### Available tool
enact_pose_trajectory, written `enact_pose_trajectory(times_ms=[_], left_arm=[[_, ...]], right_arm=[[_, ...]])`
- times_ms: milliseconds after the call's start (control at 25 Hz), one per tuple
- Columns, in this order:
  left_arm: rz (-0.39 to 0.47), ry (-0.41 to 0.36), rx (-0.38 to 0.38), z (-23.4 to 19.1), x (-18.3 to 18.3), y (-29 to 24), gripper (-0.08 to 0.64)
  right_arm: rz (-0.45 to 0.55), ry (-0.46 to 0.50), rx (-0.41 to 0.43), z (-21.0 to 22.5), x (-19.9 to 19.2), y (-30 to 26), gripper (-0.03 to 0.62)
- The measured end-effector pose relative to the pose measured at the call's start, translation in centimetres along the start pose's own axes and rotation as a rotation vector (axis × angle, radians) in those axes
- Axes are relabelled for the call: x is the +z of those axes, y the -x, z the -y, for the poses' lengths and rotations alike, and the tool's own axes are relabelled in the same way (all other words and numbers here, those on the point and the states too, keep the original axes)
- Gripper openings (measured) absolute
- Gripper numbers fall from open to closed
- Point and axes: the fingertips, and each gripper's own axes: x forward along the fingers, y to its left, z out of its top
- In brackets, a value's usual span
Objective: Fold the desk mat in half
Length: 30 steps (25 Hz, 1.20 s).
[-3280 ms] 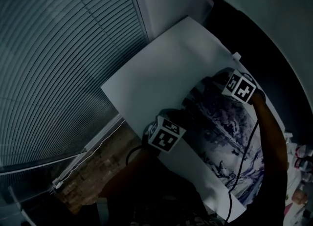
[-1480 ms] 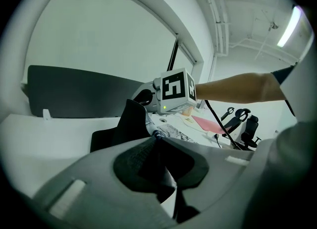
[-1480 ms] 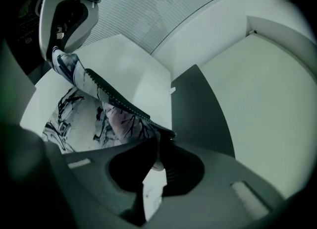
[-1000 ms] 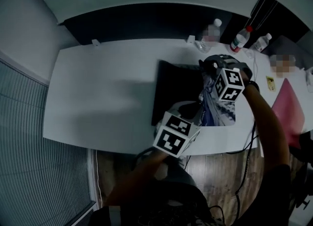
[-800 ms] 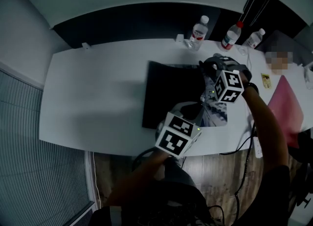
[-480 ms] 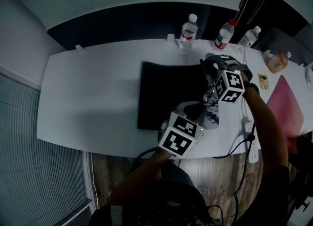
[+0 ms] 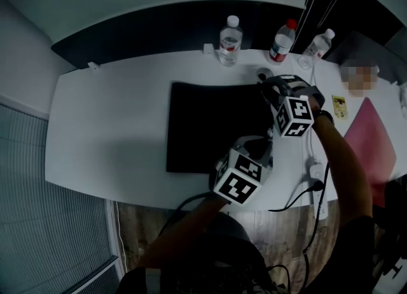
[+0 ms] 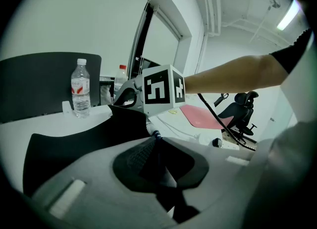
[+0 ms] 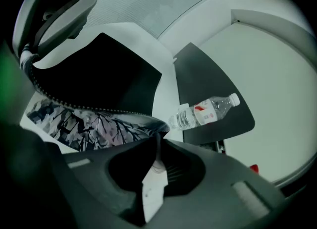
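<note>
The desk mat (image 7: pixel 213 127) lies folded over on the white table (image 7: pixel 102 127), its black underside up. My left gripper (image 7: pixel 262 153) is shut on the mat's near right corner, and the black edge (image 8: pixel 74 143) runs into its jaws (image 8: pixel 154 136). My right gripper (image 7: pixel 267 90) pinches the far right corner. Its jaws (image 9: pixel 158 131) have just been opening slightly, with the corner still between them. Under that lifted flap the printed face (image 9: pixel 89 124) shows. The right gripper's marker cube (image 8: pixel 158 86) stands beyond the mat.
Three water bottles (image 7: pixel 229 32) (image 7: pixel 282 39) (image 7: pixel 318 43) stand along the table's far edge, close behind the mat. A pink folder (image 7: pixel 369 146) lies to the right. A yellow card (image 7: pixel 339 107) and a white plug with cable (image 7: pixel 315 172) lie beside my right arm.
Both grippers have sunk toward the table with the mat's edge. The printed strip seen under them earlier is now covered by the black flap.
</note>
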Motion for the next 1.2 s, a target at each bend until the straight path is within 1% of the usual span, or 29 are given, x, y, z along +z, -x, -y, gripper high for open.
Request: enact_pose_trajectory(times_ms=[240,560,760,960,1120,1200], left_arm=[[-0.090,-0.017,-0.035,1.2,-2.4,-3.1,0.038],[-0.138,-0.019,-0.068,2.6,-4.0,-5.7,0.041],[-0.158,-0.027,-0.074,3.2,-4.7,-6.4,0.091],[-0.163,-0.032,-0.083,3.7,-4.8,-6.7,0.125],[-0.168,-0.036,-0.084,3.8,-4.7,-6.8,0.175],[-0.169,-0.039,-0.085,3.9,-4.7,-6.9,0.187]], right_arm=[[0.001,0.017,0.030,-2.5,-2.6,-1.4,0.044],[0.014,0.017,0.032,-3.8,-4.6,-1.6,0.058],[0.018,-0.022,0.013,-3.6,-5.6,-1.1,0.100],[-0.039,-0.028,0.008,-3.7,-7.5,-0.9,0.134],[-0.130,-0.018,0.025,-4.5,-10.4,-1.0,0.177],[-0.159,-0.011,0.038,-5.0,-11.4,-0.9,0.183]])
